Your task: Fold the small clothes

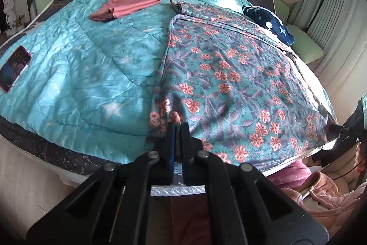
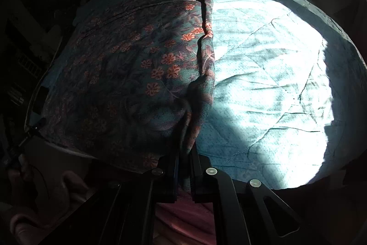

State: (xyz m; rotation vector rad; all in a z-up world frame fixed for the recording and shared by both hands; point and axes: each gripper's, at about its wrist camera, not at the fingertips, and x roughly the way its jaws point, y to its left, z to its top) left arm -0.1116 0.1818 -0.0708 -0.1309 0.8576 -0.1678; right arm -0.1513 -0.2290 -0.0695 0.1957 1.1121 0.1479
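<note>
At the near hem of the floral garment [image 1: 229,75], your left gripper [image 1: 177,128] and right gripper [image 2: 185,153] are each clamped on its fabric. The garment lies spread flat, long axis running away from you, on the turquoise quilt [image 1: 80,66]. Left of it, farther back, lies a folded pink garment [image 1: 128,6].

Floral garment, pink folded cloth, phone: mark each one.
Floral garment [image 1: 229,75]: left wrist view, middle of the spread fabric.
Pink folded cloth [image 1: 128,5]: left wrist view, its top layer.
Phone [image 1: 12,70]: left wrist view, its screen.
</note>
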